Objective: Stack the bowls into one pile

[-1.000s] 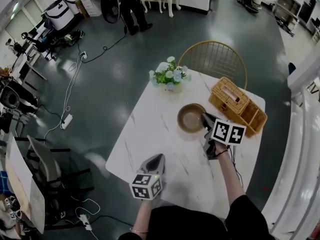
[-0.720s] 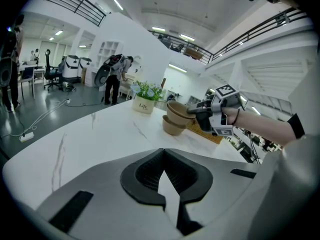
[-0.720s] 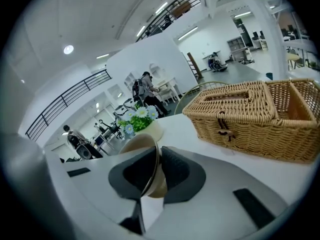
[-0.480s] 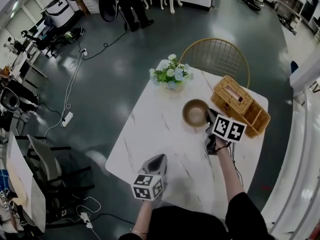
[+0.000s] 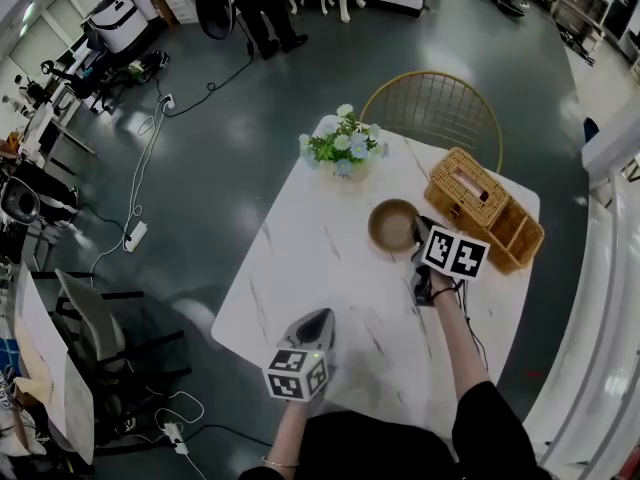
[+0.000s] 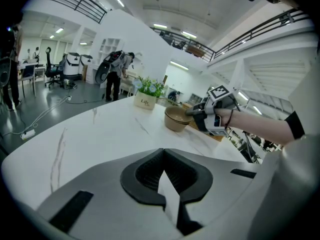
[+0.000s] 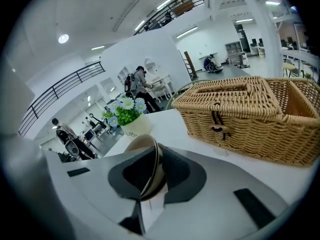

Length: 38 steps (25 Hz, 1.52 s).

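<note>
A tan bowl (image 5: 390, 224) sits at the far right of the white marble table (image 5: 300, 258). My right gripper (image 5: 416, 231) is shut on its near rim. In the right gripper view that rim (image 7: 148, 156) stands edge-on between the pads of the right gripper (image 7: 150, 179). In the left gripper view the bowl (image 6: 177, 118) shows a second rim just under the top one, like one bowl nested in another, with the right gripper (image 6: 193, 112) at its right side. My left gripper (image 5: 313, 318) rests low near the table's front edge, shut and holding nothing (image 6: 165, 184).
A wicker basket (image 5: 484, 212) stands close to the right of the bowl. A white pot of flowers (image 5: 343, 149) stands at the table's far corner, with a gold wire chair (image 5: 432, 112) behind it. A person (image 5: 258, 8) stands far off on the floor.
My right gripper has sunk with the bowl and carried it slightly further from me, toward the basket. The left gripper has stayed where it was.
</note>
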Motion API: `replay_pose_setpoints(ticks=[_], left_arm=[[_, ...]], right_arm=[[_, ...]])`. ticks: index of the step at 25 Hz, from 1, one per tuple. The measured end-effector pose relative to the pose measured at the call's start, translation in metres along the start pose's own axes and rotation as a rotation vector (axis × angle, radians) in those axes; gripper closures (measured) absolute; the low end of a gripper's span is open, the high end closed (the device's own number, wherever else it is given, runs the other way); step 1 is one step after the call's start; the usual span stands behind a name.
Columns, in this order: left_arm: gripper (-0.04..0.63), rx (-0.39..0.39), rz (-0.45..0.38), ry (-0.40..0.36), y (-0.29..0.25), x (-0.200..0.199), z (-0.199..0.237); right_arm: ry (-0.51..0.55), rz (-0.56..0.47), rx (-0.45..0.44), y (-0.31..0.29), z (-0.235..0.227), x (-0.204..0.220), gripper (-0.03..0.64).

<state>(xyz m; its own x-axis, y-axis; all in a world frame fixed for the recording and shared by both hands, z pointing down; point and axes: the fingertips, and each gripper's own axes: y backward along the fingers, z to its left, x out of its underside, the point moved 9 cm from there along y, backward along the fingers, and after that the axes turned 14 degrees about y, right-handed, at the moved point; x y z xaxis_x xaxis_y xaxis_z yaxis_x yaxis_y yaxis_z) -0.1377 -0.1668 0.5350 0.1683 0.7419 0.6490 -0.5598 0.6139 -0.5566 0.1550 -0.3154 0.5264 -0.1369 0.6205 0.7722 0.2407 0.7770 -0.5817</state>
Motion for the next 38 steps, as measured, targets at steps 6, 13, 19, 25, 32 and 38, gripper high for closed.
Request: replay_pose_setpoints(ticks=[6,13,19,25,32,38], left_arm=[[0.580,-0.001,-0.001,0.001,-0.002,0.001,0.000],[0.580,-0.007,0.001,0.006,0.000,0.003,0.002],[0.580,-0.009,0.001,0.009,0.001,0.003,0.002],[0.580,-0.009,-0.006,0.005,0.002,0.002,0.001],[0.580,-0.019,-0.050,-0.028,0.007,-0.005,-0.002],[0.580,-0.003,-0.126,-0.091,0.016,-0.014,-0.013]], right_arm=[[0.036,0.014,0.014,-0.003,0.000,0.001,0.581],[0.085,0.026,0.043,-0.005,0.004,0.005,0.581],[0.100,0.017,0.048,-0.005,0.005,0.005,0.569],[0.080,-0.010,0.059,-0.003,0.004,0.005,0.522],[0.059,-0.051,0.053,0.007,0.002,0.008,0.534],[0.076,-0.067,0.004,0.029,0.005,0.021,0.588]])
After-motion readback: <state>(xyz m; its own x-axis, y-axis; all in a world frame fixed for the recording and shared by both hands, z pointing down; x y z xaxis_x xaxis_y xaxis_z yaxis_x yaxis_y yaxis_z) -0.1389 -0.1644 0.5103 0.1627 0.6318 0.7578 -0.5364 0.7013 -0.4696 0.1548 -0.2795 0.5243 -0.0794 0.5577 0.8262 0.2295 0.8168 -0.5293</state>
